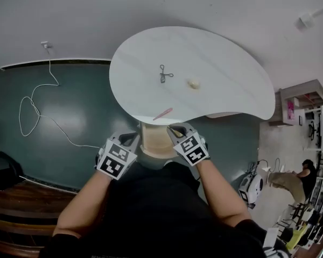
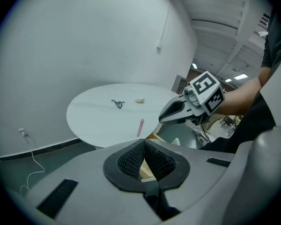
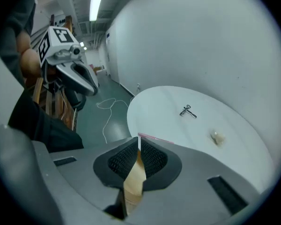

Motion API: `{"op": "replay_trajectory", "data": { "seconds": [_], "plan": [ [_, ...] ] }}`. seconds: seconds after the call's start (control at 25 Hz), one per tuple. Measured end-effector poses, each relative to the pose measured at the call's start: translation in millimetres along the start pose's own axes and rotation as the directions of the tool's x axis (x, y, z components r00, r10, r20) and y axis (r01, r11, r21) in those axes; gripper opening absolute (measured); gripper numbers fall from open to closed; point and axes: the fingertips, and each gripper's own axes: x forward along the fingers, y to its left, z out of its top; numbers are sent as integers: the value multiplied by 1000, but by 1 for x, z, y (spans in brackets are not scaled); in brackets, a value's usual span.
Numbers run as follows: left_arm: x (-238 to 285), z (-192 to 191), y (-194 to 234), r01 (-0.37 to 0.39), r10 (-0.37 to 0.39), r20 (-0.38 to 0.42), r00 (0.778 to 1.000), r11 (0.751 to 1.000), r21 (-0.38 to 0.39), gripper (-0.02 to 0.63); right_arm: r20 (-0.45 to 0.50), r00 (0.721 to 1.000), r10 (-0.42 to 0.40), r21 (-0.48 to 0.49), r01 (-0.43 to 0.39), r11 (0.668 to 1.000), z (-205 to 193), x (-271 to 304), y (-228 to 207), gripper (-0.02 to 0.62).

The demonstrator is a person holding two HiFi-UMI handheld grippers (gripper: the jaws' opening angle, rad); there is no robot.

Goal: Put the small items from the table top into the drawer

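Three small items lie on the white rounded table (image 1: 226,90): a black wire clip (image 1: 165,73), a cream lump (image 1: 193,83) and a pink pen (image 1: 162,114) at the near edge. Below that edge a pale wooden drawer (image 1: 156,143) stands pulled out. My left gripper (image 1: 133,137) hangs shut and empty at the drawer's left. At its right is my right gripper (image 1: 176,129), also shut and empty. The left gripper view shows the left gripper (image 2: 143,142) with pads together, the pen (image 2: 140,127), the clip (image 2: 118,103) and the lump (image 2: 140,99). Beyond the right gripper (image 3: 138,139) in its own view lie the pen (image 3: 152,137), clip (image 3: 188,111) and lump (image 3: 218,136).
A white cable (image 1: 37,112) trails over the dark green floor from a wall socket (image 1: 44,44). Dark wooden steps (image 1: 11,198) are at the lower left. A person (image 1: 299,176) sits by shelves at the far right, beside a small white machine (image 1: 251,187).
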Motion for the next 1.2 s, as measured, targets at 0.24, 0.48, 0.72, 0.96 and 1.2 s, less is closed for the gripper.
{"op": "replay_trajectory", "data": {
  "seconds": [0.24,0.48,0.72,0.96,1.2],
  "plan": [
    [-6,-3,15,-63,63,7,998,996,-60,17,-133,991,32,-277,-68,958,-5,42,-21,14],
    [-8,-3,14,-142,151,35,988,971,-195,17,-270,960,69,-575,-218,788,-16,75,-31,54],
    [-8,2,7,-191,207,35,978,945,-264,17,-370,924,101,-705,-350,616,-21,92,-34,61],
    [-11,-4,7,-229,249,26,968,922,-313,17,-410,895,179,-658,-426,621,-22,94,-30,46],
    [-3,2,5,-209,227,26,973,930,-304,17,-361,914,185,-618,-383,686,-16,93,-31,46]
  ]
}}
